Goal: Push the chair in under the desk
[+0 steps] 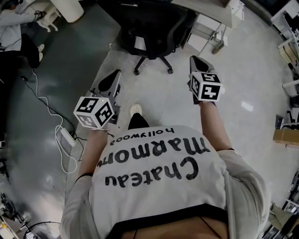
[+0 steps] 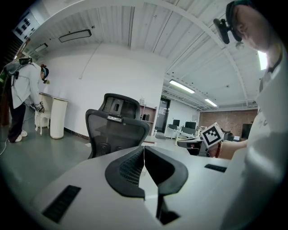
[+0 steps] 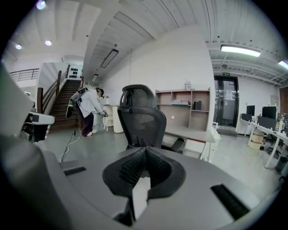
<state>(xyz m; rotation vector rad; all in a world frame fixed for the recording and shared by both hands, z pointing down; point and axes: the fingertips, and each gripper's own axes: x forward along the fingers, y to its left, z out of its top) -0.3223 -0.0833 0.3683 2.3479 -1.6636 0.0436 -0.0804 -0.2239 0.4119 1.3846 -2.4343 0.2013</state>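
Left gripper [image 1: 112, 77] and right gripper [image 1: 196, 63], both closed and empty, are held short of the chair [image 1: 152, 32], which stands near the desk [image 1: 205, 11]. Gripper views show its mesh back; the head view shows its wheeled base.

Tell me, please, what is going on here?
A person stands behind a black mesh-backed office chair, holding a gripper in each hand. The left gripper and the right gripper are both shut and empty, pointed toward the chair without touching it. The chair stands beside the pale desk, not yet pushed under it.
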